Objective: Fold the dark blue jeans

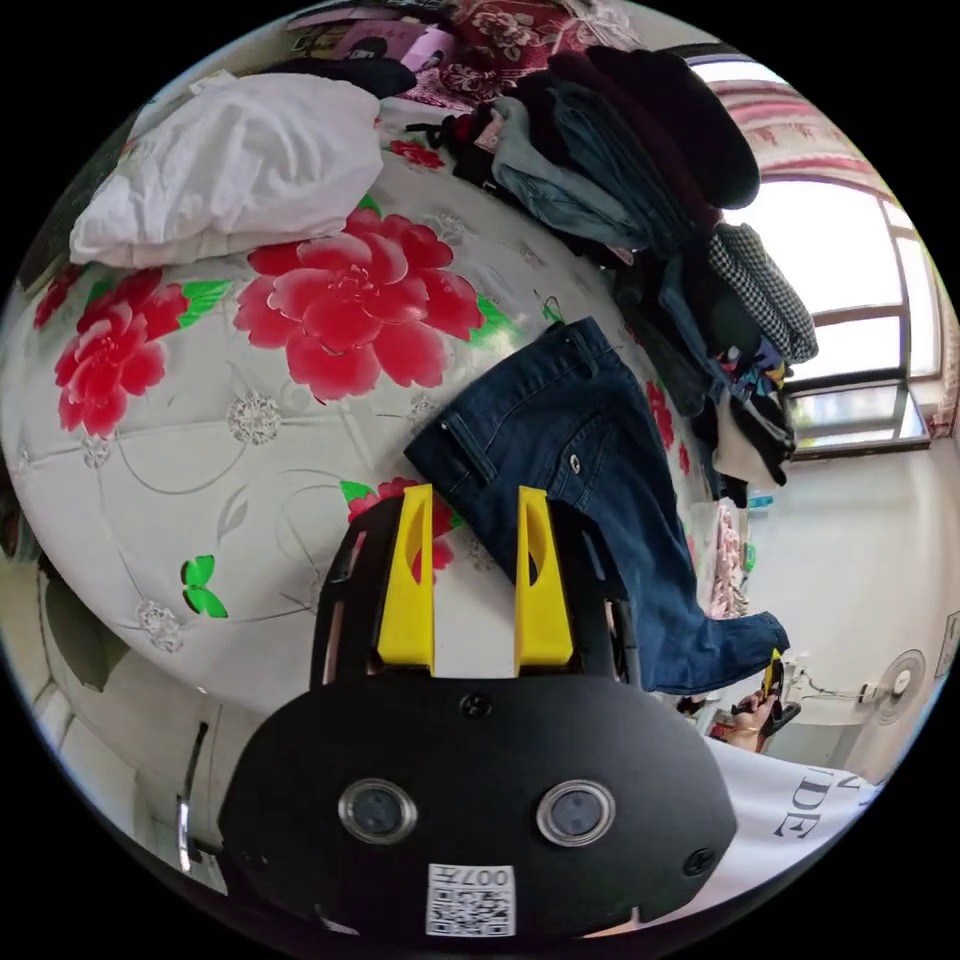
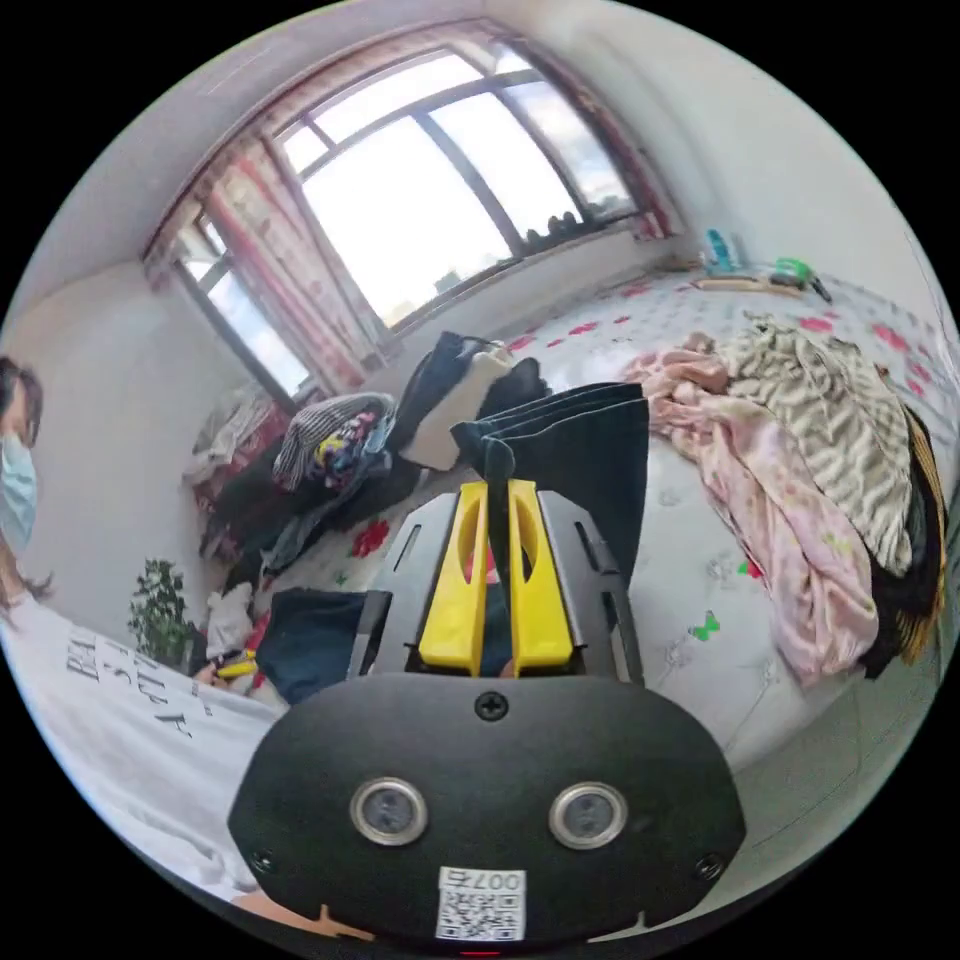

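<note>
Left gripper view looks down on a bed [image 1: 200, 440] covered in a glossy quilted spread, white with big red peonies and small green butterflies. The dark blue jeans [image 1: 570, 450] lie partly on it: the waistband end, with belt loops, a pocket seam and a metal rivet, rests flat on the spread, while the legs run off toward the bed's edge and lift to the right gripper [image 1: 772, 672], seen small and far off at the hem. The left gripper [image 1: 474, 515] hovers over the waistband with its two yellow plastic fingers [image 1: 410, 580] held well apart and nothing between them; one fingertip overlaps the denim in the picture, but contact cannot be told. A soft white pillow [image 1: 230, 160] sits at the far side, and a heap of folded and crumpled clothes [image 1: 640, 170], denim, dark knits and a houndstooth piece, lines the window side.

Right gripper view shows the right gripper [image 2: 497, 490] with its yellow fingers nearly together, pinching a thin folded edge of the jeans [image 2: 580, 450]; the stacked hems fan out dark and stiff-looking above the tips. Beside it lie a rumpled pink fleece blanket [image 2: 760, 500] and a zebra-striped fabric [image 2: 830, 420]. A person's white printed shirt [image 2: 110, 720] shows at the edge.
</note>
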